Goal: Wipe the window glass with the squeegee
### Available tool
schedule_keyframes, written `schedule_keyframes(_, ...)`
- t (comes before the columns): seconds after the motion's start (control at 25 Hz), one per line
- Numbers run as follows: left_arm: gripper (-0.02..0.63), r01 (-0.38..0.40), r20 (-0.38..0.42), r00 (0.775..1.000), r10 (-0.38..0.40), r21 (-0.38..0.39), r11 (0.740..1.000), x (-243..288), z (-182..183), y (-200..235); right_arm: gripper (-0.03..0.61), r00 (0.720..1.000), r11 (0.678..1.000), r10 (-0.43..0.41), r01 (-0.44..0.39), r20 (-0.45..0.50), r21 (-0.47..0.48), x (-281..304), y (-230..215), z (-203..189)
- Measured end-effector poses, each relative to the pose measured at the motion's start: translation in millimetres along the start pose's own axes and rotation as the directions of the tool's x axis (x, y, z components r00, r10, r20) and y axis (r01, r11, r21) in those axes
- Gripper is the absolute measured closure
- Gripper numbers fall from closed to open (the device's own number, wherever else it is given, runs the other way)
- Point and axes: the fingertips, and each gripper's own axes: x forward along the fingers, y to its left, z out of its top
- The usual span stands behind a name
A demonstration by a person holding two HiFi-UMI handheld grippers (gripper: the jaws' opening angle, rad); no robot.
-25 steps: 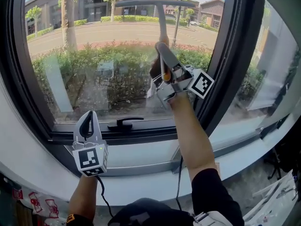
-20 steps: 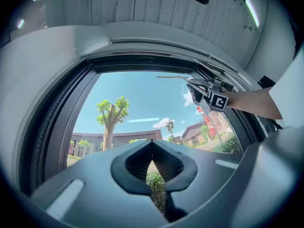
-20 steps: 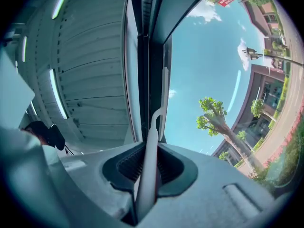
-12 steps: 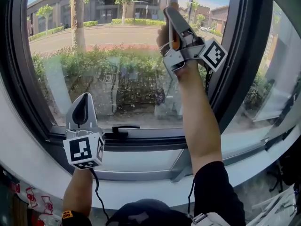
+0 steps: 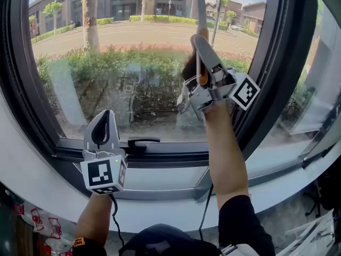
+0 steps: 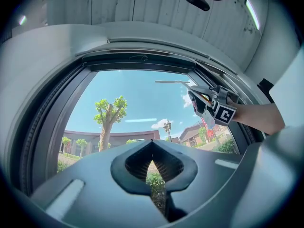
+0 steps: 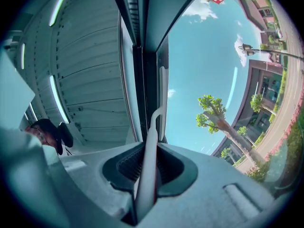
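Jaws of right gripper clamped on squeegee handle, blade far beyond them at top of window glass. Jaws of left gripper pressed together, empty. Probably early: hazy lower glass left to wipe.

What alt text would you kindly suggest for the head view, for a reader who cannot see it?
The right gripper, tongs shut on the handle of a grey T-shaped squeegee, holds its blade high on the clear window glass. The left gripper, shut and empty, hangs low near the black window latch.
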Motion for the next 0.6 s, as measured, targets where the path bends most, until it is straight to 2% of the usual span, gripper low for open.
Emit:
schedule_keyframes(0.32, 0.595, 0.015, -0.099, 0.995, -0.020, -0.058, 0.998, -30.1, -64.1, -29.8, 0.529, 0.994, 0.991, -0.113, 0.113, -0.012, 0.076, -108.1, -3.4, -87.3)
schedule_keyframes(0.6, 0.595, 0.006, -0.172, 0.985, -0.025, -0.110, 0.994, -46.2, -101.6, -49.2, 0.529, 0.985, 0.977, -0.173, 0.173, -0.015, 0.123, -159.8, -6.5, -119.0)
